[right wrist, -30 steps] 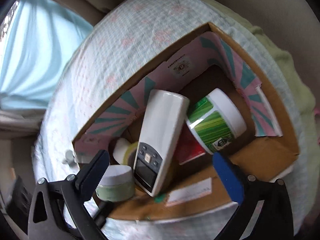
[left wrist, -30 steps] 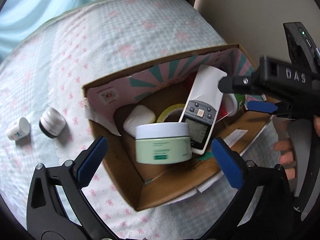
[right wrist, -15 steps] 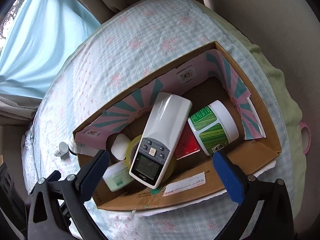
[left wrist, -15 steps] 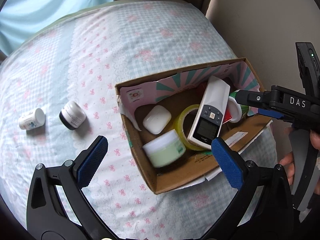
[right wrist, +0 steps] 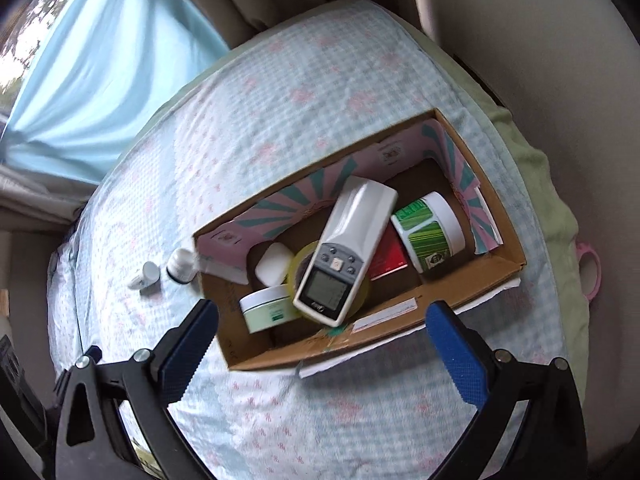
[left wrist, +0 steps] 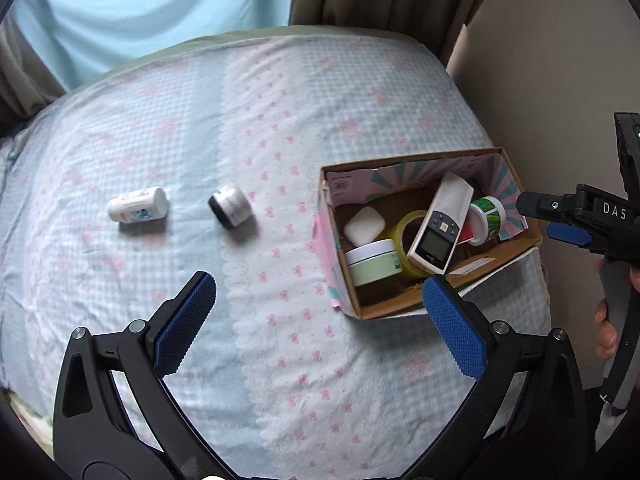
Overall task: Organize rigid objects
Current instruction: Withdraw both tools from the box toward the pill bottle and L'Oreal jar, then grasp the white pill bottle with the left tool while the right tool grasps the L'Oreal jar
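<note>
Both grippers, left (left wrist: pixel 320 312) and right (right wrist: pixel 320 340), are held spread and empty above the bedspread (left wrist: pixel 280 360). Green jar (left wrist: pixel 374 262) sits in cardboard box (left wrist: pixel 400 308); two small bottles (left wrist: pixel 138 210), possibly capped, lie outside.

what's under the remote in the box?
The white remote lies tilted on the yellow tape roll, its far end on the box wall. A red item pokes out beside it. The cardboard box floor beneath is covered.
</note>
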`<state>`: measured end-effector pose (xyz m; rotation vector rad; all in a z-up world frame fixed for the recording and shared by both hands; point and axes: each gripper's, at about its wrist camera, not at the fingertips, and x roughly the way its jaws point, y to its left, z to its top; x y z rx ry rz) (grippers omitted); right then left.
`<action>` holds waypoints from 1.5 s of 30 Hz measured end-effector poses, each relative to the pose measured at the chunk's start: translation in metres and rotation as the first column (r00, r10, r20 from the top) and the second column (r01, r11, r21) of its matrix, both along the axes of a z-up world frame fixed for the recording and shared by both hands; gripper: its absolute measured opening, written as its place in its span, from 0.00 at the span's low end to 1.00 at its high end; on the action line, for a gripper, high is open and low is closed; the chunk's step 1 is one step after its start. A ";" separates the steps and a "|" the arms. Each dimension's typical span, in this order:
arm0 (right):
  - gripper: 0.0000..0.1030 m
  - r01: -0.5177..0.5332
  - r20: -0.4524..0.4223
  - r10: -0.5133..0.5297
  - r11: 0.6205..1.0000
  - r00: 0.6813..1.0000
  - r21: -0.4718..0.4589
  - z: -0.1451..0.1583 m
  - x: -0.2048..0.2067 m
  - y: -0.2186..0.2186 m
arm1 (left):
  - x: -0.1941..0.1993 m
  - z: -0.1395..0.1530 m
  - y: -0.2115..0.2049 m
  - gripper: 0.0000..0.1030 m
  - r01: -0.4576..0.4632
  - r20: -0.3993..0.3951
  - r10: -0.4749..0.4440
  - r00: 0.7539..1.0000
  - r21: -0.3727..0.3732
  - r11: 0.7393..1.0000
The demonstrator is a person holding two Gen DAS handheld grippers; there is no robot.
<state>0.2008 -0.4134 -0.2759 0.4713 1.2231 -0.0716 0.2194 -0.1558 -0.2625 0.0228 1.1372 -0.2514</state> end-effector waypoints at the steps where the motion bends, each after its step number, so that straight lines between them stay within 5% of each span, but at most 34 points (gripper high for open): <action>1: 1.00 -0.020 0.009 0.020 1.000 1.000 -0.011 0.007 -0.001 0.007 | -0.004 0.006 0.011 1.00 -0.018 0.001 0.018 1.000 0.000 1.000; 11: 1.00 -0.199 0.121 0.217 0.969 0.969 -0.144 0.064 -0.010 0.101 | -0.022 0.045 0.130 1.00 -0.095 0.086 0.092 0.992 0.031 0.995; 17: 1.00 -0.276 0.133 0.312 0.932 0.941 -0.236 0.074 0.001 0.164 | 0.002 0.051 0.183 1.00 -0.014 0.098 0.005 0.995 0.096 0.995; 22: 1.00 -0.329 0.112 0.365 0.910 0.924 -0.254 0.064 0.021 0.204 | 0.038 0.044 0.209 1.00 0.149 0.081 -0.165 0.983 0.173 0.974; 25: 1.00 -0.374 0.090 0.408 0.890 0.908 -0.263 0.050 0.038 0.228 | 0.067 0.027 0.212 1.00 0.303 0.031 -0.317 0.948 0.220 0.927; 31: 1.00 -0.463 0.016 0.491 0.832 0.871 -0.306 -0.002 0.075 0.265 | 0.119 -0.038 0.200 1.00 0.579 -0.145 -0.561 0.815 0.252 0.775; 41: 1.00 -0.621 -0.134 0.618 0.703 0.774 -0.347 -0.110 0.132 0.304 | 0.185 -0.151 0.190 0.98 0.780 -0.275 -0.731 0.624 0.277 0.562; 45: 1.00 -0.660 -0.171 0.650 0.657 0.741 -0.364 -0.146 0.153 0.309 | 0.196 -0.191 0.187 0.90 0.849 -0.331 -0.785 0.523 0.277 0.449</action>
